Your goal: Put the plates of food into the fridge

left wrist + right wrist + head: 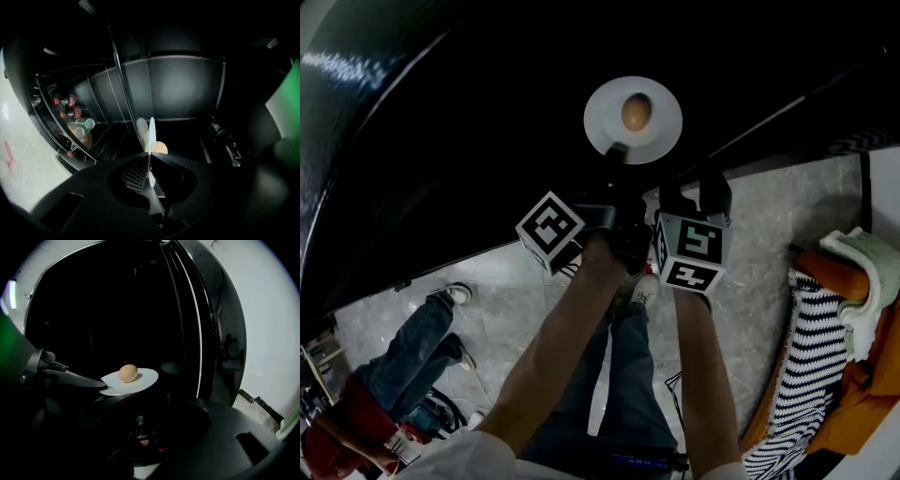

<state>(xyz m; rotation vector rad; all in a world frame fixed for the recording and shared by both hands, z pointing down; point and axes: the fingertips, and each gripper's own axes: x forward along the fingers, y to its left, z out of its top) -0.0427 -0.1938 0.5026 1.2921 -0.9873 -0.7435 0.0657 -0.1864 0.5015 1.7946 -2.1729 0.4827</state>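
A white plate carries one round tan piece of food and hangs in front of the dark open fridge. My left gripper is shut on the plate's near rim. In the left gripper view the plate shows edge-on between the closed jaws, with the food just right of it. The right gripper view shows the plate and food from the side, with a left finger on the rim. My right gripper hovers below and right of the plate, open and holding nothing.
The fridge's door shelf at the left holds several bottles. The open fridge door stands at the right. A person in jeans stands on the tiled floor at lower left. Striped and orange cloth lies at the right.
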